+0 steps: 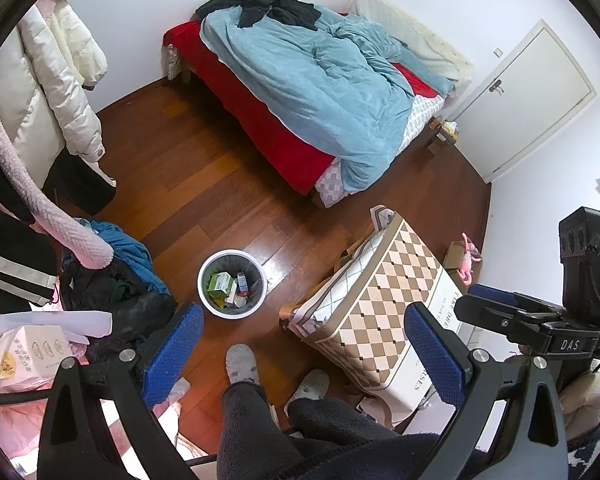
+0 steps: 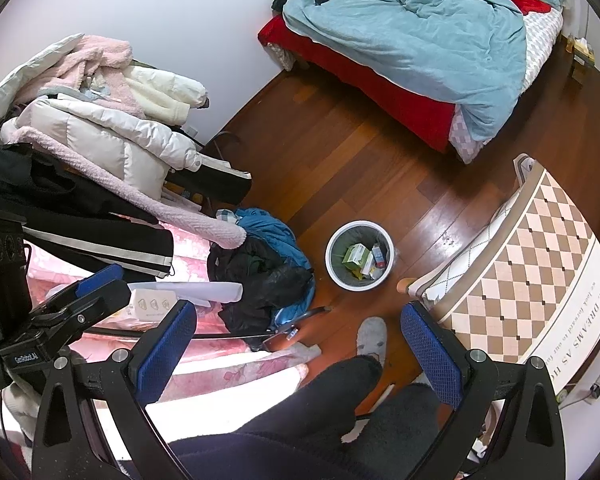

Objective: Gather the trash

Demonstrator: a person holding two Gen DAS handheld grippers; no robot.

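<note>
Left claw (image 1: pixel 304 344) and right claw (image 2: pixel 300 340) gape above the bin (image 1: pixel 233 285).

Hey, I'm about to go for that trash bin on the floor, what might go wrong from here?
1. The trash bin already holds boxes near its rim; tipping it while lifting could spill them.
2. The pile of dark clothes lies right beside it, so the left gripper could snag fabric.
3. Your slippered foot stands close in front of the bin, and both grippers, the right gripper too, are open and far above it.
</note>
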